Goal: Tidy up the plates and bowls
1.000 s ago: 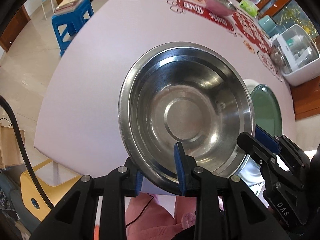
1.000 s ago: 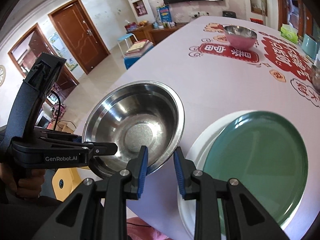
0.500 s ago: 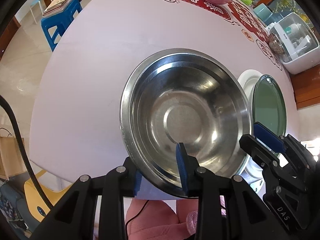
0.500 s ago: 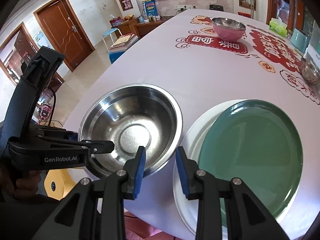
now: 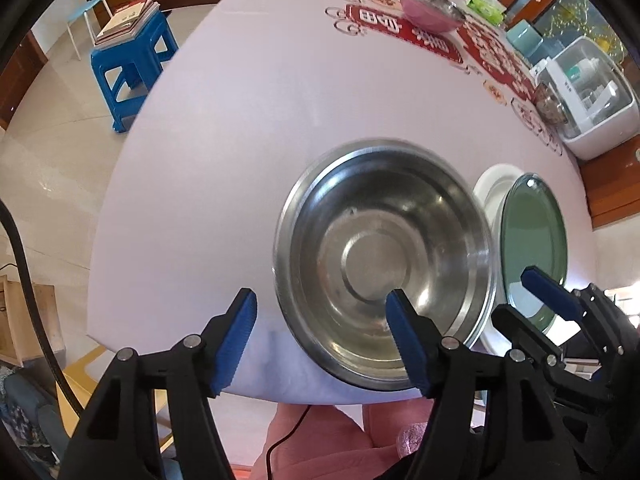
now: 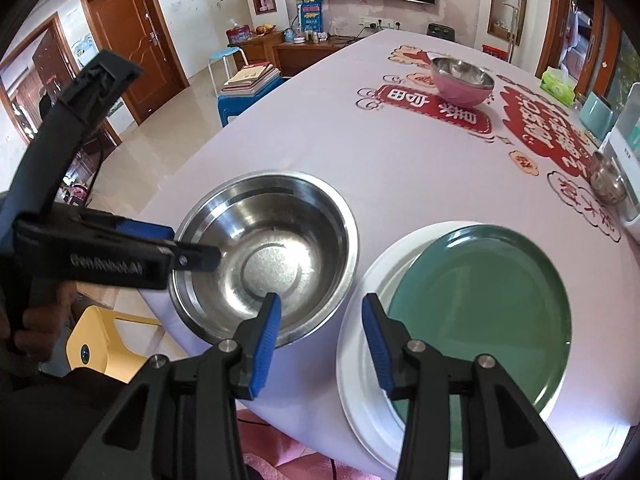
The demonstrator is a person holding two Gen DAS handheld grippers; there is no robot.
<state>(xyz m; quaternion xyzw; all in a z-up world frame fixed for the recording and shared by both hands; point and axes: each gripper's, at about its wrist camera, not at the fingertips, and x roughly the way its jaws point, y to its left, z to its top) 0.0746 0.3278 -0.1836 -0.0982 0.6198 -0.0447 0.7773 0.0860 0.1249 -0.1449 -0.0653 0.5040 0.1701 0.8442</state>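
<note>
My left gripper [image 5: 320, 312] wide open, empty, straddling near rim of steel bowl [image 5: 384, 264]. Right gripper [image 6: 320, 320] open, empty, between bowl and green plate [image 6: 480, 312].

Both pictures are bright with daylight. The steel bowl [image 5: 384, 264] shines, with white glints on its inside wall, and its far rim looks a little blurry in the left wrist view. The green plate [image 6: 480, 316] beside the bowl has a soft sheen. The table [image 5: 224, 128] around the bowl looks pale and washed out. Everything bends near the edges, and the corners are black. Shadows are soft and faint.
</note>
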